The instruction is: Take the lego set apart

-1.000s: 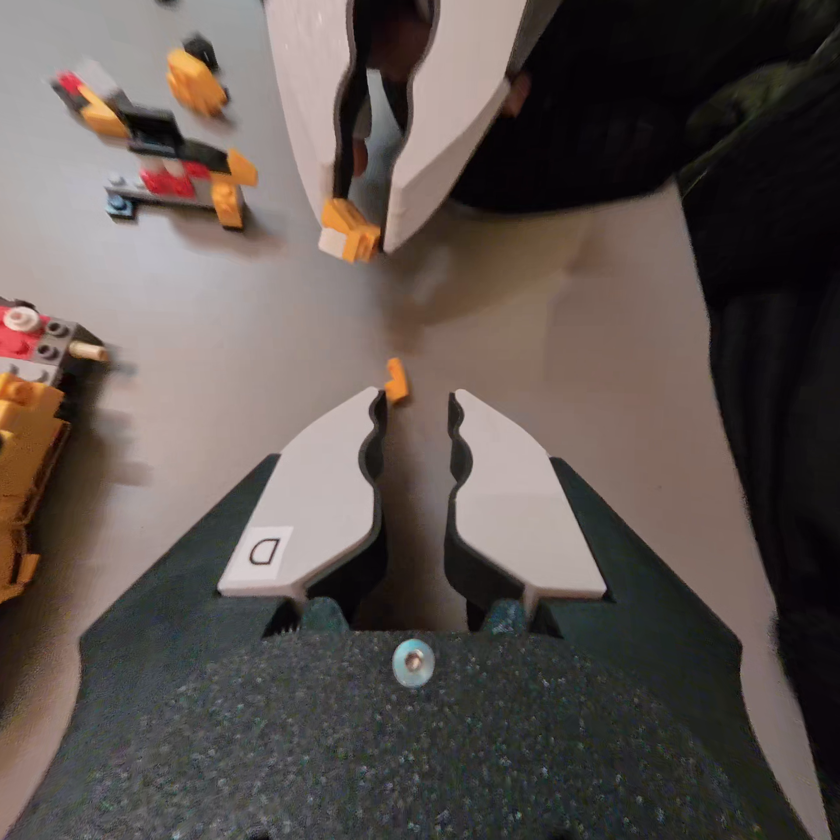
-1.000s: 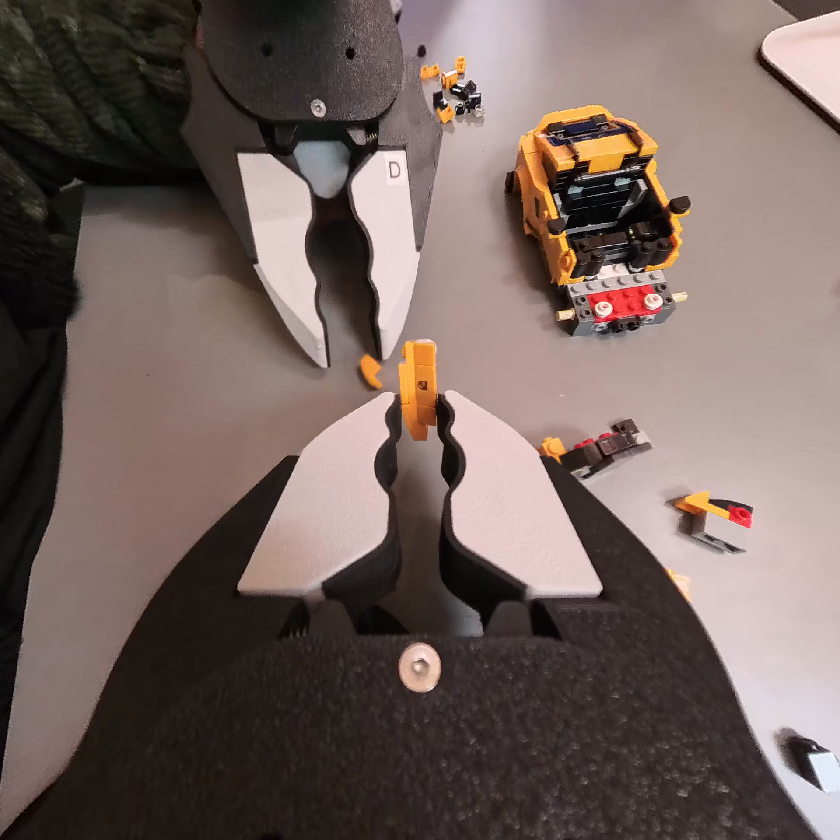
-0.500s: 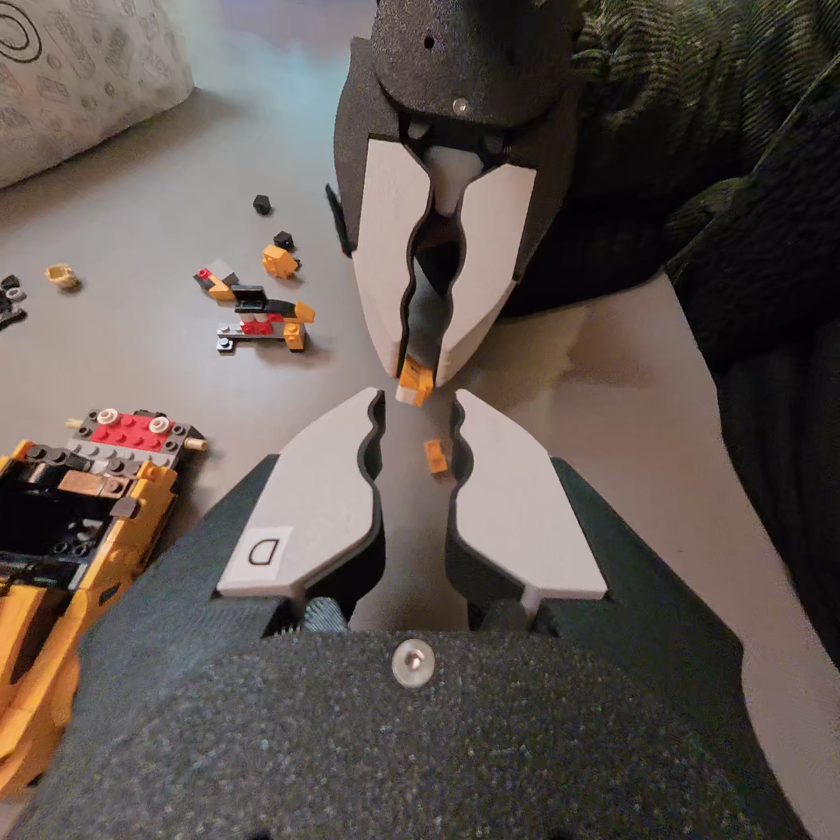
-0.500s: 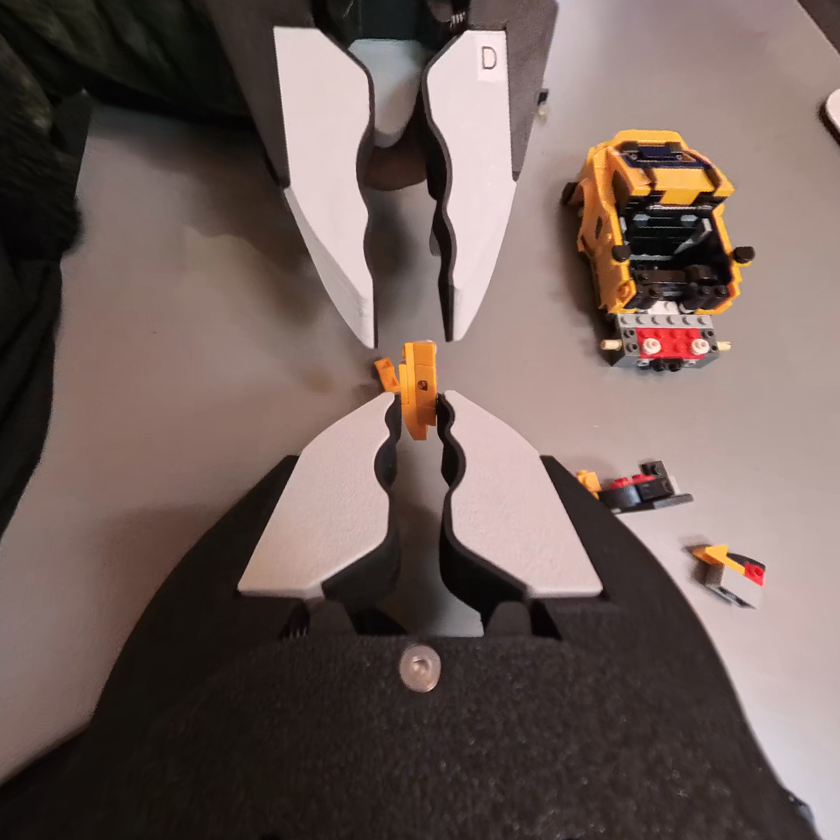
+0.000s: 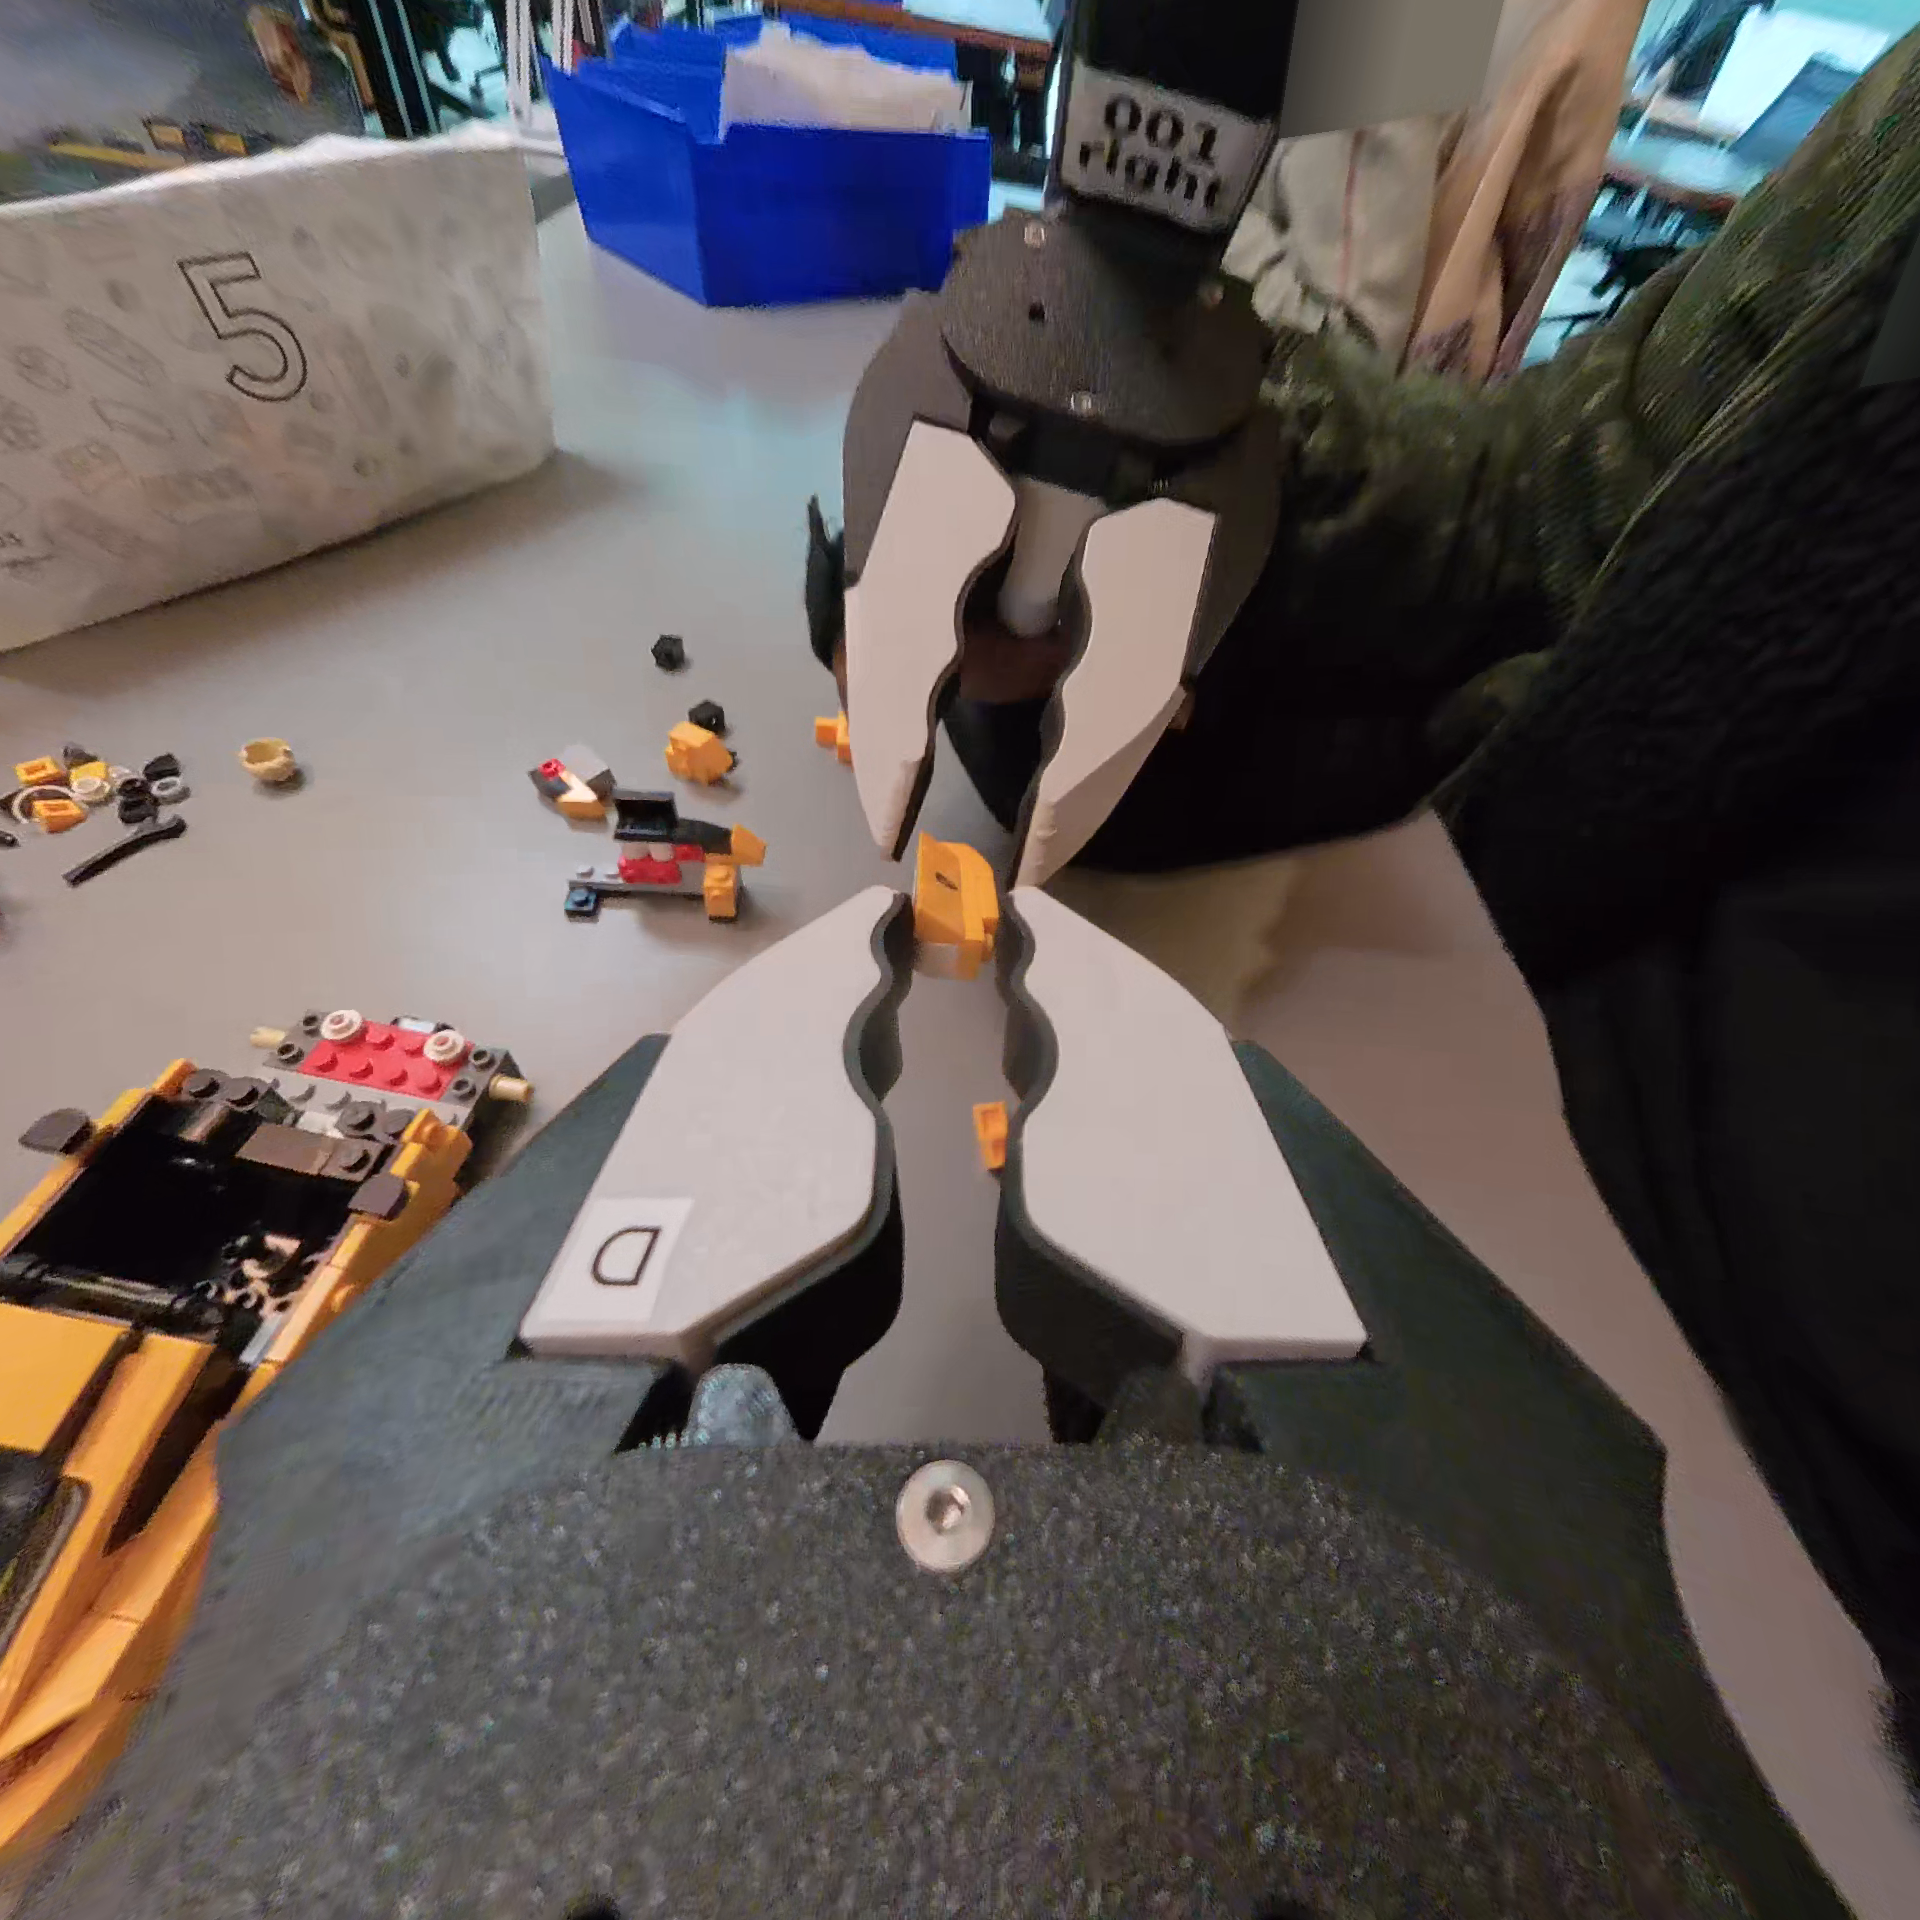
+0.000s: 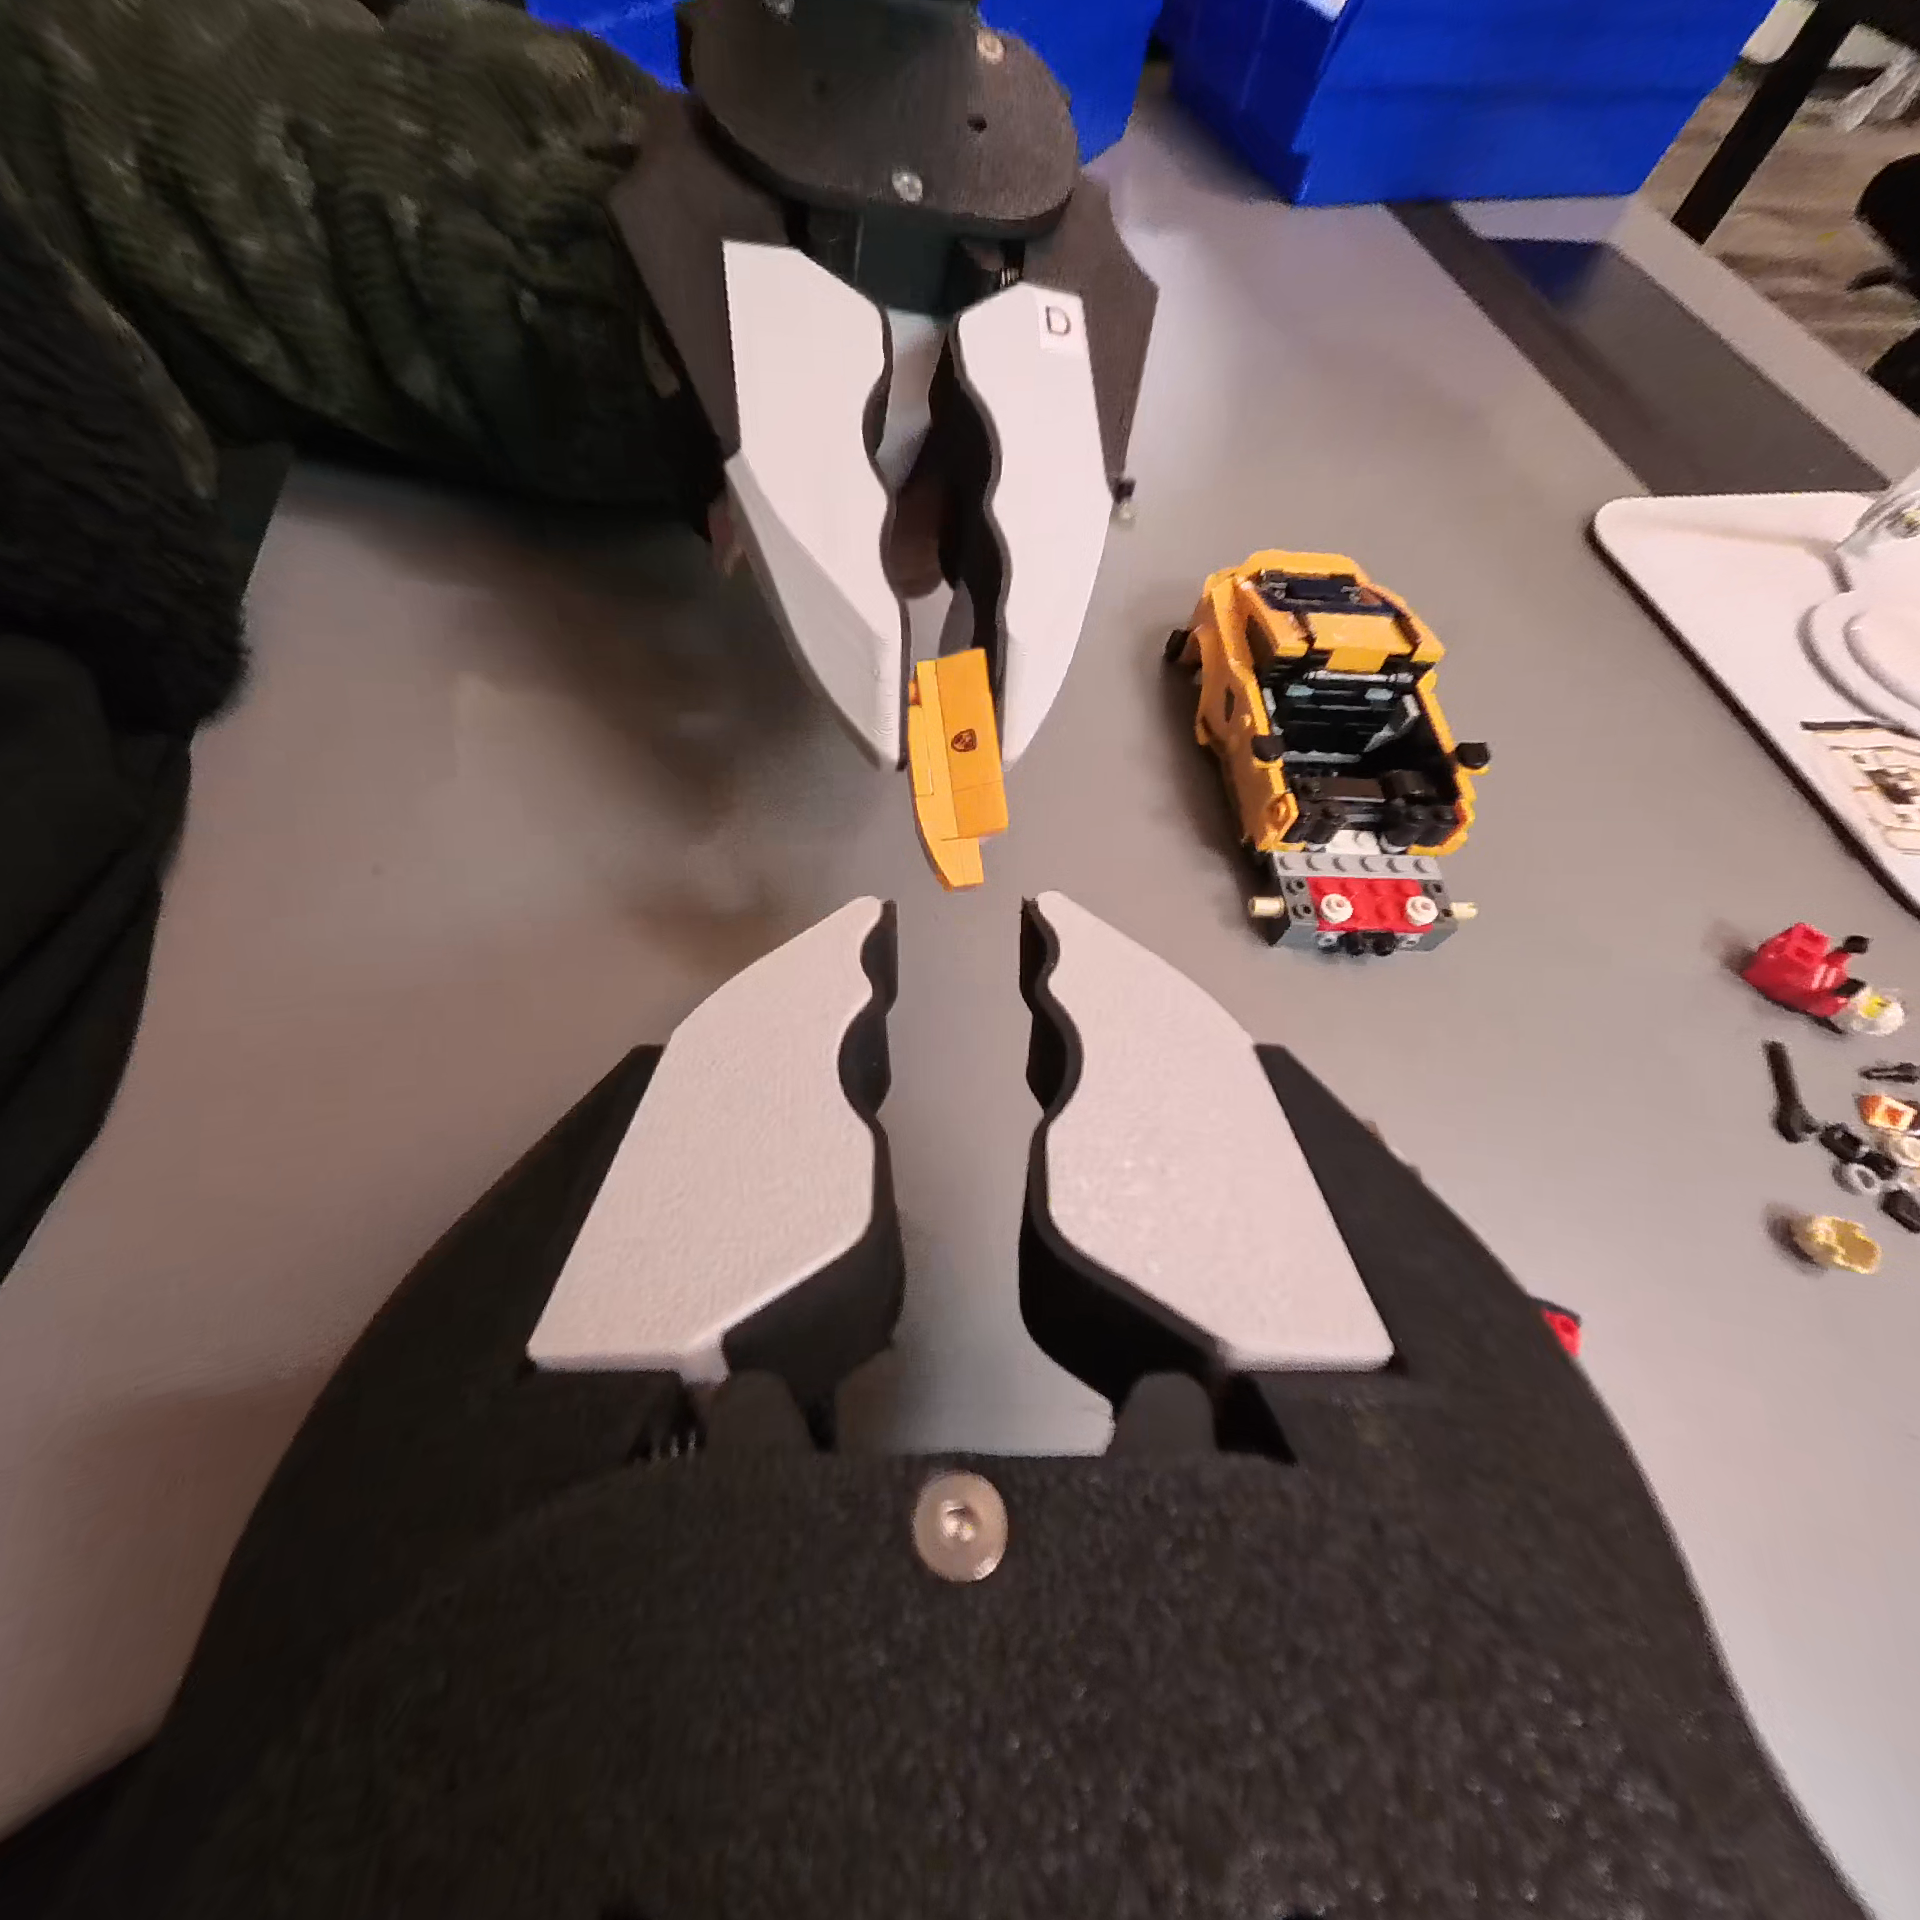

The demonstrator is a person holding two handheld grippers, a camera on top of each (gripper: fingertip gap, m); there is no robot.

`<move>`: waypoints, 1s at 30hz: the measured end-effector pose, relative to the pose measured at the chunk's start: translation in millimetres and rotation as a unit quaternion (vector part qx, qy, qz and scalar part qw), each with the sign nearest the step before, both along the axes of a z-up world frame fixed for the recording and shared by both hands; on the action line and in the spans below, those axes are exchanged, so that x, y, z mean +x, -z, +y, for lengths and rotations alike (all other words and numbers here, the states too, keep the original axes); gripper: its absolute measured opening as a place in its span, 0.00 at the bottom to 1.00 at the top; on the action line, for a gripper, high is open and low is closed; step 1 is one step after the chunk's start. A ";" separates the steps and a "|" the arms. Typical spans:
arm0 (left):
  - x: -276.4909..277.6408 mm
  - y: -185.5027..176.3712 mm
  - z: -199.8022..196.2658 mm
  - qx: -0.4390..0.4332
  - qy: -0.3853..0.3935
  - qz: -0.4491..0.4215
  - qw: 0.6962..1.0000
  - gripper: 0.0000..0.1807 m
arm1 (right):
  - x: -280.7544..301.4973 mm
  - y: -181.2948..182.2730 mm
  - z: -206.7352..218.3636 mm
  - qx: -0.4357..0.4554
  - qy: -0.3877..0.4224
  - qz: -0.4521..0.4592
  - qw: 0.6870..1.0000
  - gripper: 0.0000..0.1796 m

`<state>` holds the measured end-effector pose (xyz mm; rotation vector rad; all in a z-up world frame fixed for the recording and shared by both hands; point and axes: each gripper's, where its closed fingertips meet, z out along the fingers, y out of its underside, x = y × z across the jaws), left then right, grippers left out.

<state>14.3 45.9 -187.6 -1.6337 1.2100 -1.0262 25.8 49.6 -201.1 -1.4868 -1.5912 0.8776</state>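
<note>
A white sticker [image 5: 623, 1252] with 1 printed letter sits on a finger of the left gripper [image 5: 951, 906], right of the yellow car [image 5: 156, 1299]. Beyond the car, a white bag [image 5: 395, 312] bears 1 large outlined numeral. Beyond and right of the car, a black tag [image 5: 1153, 156] with pale characters tops the right gripper [image 5: 966, 857]. The orange piece [image 6: 956, 769] carries a small emblem, too small to read.

A grey table [image 5: 436, 644] carries everything. At its far left lies a white printed bag [image 5: 239, 353], with a blue bin [image 5: 769, 197] behind it holding white sheets. Another blue bin [image 6: 1455, 94] stands at the far edge in the right wrist view, and a white tray [image 6: 1704, 603] sits at the right edge.
</note>
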 end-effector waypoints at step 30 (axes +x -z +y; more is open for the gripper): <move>6.9 59.6 14.8 -0.078 -0.057 0.126 0.987 0.08 | 2.3 25.8 -8.5 0.037 -0.025 -0.072 0.996 0.04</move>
